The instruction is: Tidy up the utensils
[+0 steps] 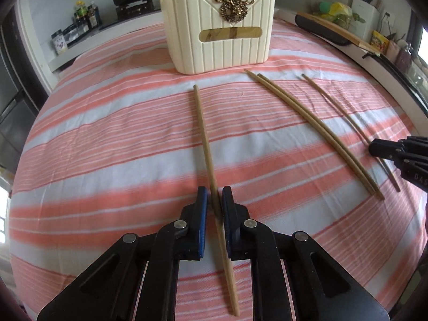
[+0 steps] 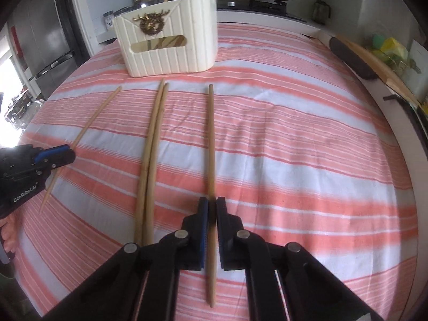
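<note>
Left wrist: both grippers on chopsticks

Left chopstick (image 1: 206, 144), frame centre, pinched low by left gripper (image 1: 214, 200). Right gripper (image 2: 211, 208) clamps right chopstick (image 2: 211, 147). Pair (image 2: 149, 160) loose between. Holder (image 1: 218, 29) at top centre, likely the destination.

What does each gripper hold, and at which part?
Left gripper: one chopstick, below its middle. Right gripper: another chopstick, also below the middle.

Left gripper (image 1: 214, 196) low and level, fingers nearly closed on a chopstick (image 1: 204, 133); right gripper (image 2: 211, 206) likewise, clamped on another chopstick (image 2: 211, 139).
</note>
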Available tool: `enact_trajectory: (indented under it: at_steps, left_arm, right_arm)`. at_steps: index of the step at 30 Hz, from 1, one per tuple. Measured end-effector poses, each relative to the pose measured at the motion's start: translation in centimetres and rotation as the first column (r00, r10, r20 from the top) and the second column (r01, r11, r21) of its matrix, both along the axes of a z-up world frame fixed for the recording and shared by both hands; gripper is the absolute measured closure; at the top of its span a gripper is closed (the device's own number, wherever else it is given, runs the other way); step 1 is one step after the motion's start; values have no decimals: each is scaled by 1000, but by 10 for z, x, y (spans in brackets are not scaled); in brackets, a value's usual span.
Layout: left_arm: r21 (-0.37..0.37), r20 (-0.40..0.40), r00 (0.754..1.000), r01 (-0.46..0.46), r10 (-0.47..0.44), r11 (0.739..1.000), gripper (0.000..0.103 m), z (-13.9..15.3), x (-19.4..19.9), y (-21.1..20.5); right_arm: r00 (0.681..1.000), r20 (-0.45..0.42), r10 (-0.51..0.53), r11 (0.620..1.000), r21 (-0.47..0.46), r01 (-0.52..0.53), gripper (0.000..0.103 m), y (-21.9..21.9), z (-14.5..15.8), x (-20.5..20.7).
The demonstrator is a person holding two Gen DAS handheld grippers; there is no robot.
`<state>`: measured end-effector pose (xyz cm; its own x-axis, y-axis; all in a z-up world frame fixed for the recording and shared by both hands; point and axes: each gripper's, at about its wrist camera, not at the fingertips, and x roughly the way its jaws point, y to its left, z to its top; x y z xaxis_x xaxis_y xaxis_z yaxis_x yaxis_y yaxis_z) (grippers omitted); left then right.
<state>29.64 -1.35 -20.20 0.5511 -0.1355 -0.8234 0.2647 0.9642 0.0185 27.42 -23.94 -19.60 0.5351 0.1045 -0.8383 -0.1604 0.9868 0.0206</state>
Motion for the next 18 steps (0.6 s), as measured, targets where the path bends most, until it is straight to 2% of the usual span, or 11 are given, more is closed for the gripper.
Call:
enact_trajectory:
  at_steps: [4,7,9,10,11,12,13,15,18]
  left_arm:
    - [-30,-3,999,-47,47,998,92,0,-22,29]
    - [-59,2,996,-86,87,995,90,0,-32,40]
    - [-59,10,996,-87,88,994,71,0,-35,39]
    - [-49,15,996,-87,88,995,38,0,-35,37]
    - [-27,24,995,-94,95,995,12,-1,-35,35]
    - [-1,41,994,-100,99,995,9,-1,-35,33]
    - [17,50,995,-90,89,996,10,-2,-35,31]
    - [43,22,998,-65,64,997,9,-8,-31,28]
    - [17,17,997,-80,80,997,3,-10,-28,32]
  right_arm:
    - [997,19,-76,995,-60,77,97,-23,-1,-28]
    - [995,47,-93,994,-58,96,97,-38,2,-45]
    - [993,76,-88,995,-45,92,92,-42,4,-51]
    - [993,80,-88,995,-37,91,87,-43,4,-51]
    - [992,83,-91,995,-28,94,69,-44,4,-51]
    - [991,88,-98,995,-22,100,49,-46,6,-52]
    - [990,101,-103,994,-20,105,44,-46,8,-54]
    - [989,120,-86,995,-31,90,44,-44,10,-55]
    - [995,93,-47,996,-73,54,44,-38,5,-49]
